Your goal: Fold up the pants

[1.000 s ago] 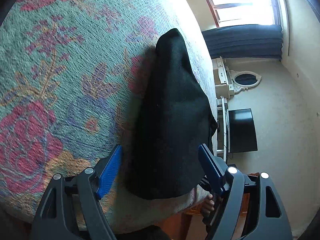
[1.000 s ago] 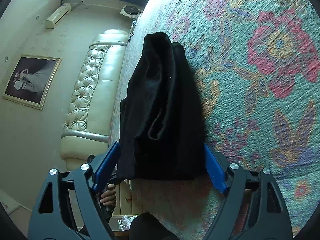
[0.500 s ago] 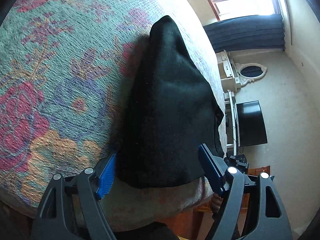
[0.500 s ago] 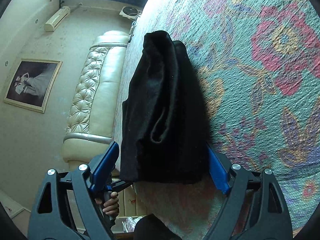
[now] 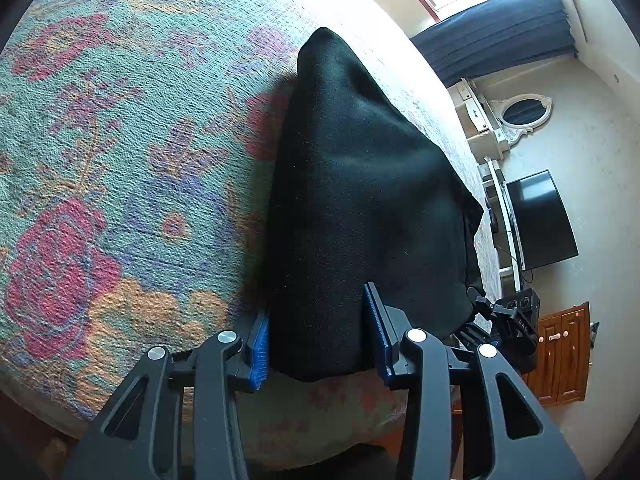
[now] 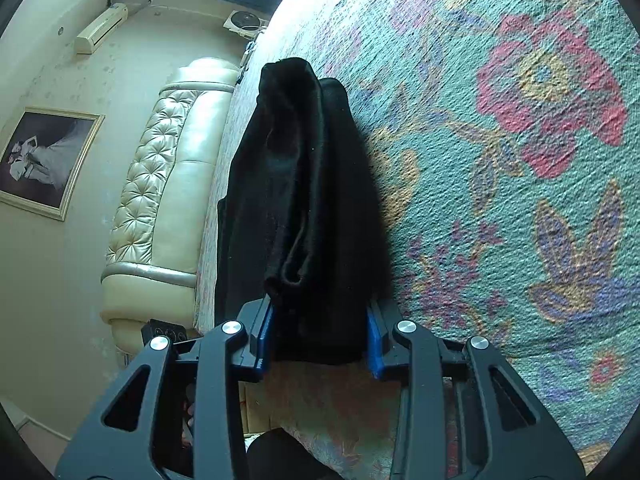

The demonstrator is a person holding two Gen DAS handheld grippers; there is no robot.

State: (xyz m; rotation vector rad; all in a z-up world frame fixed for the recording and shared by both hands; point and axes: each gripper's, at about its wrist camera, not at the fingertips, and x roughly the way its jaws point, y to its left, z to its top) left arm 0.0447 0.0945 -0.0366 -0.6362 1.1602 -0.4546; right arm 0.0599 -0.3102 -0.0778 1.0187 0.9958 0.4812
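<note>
Black folded pants [image 5: 360,184] lie in a long strip along the near edge of a bed with a floral bedspread [image 5: 120,160]. My left gripper [image 5: 316,312] is at one near corner of the strip. Its jaws are closing, and its blue pads press the black cloth bunched between them. In the right wrist view the pants [image 6: 304,184] show layered folds. My right gripper [image 6: 319,312] is closing too, with the end of the cloth filling the gap and squeezed by both pads. The right gripper's body [image 5: 512,320] shows beyond the pants in the left wrist view.
The bed's edge drops away just under both grippers. A television [image 5: 540,220], a white dresser with an oval mirror [image 5: 520,112] and a wooden cabinet [image 5: 560,344] stand off to the right. A tufted cream headboard [image 6: 160,200], a framed picture [image 6: 44,160] and a wall air conditioner [image 6: 100,28] lie to the left.
Both grippers have narrowed from wide open around the pants' end to pinching the cloth. The left gripper has rolled and shifted, so the pants sit more upright in its view.
</note>
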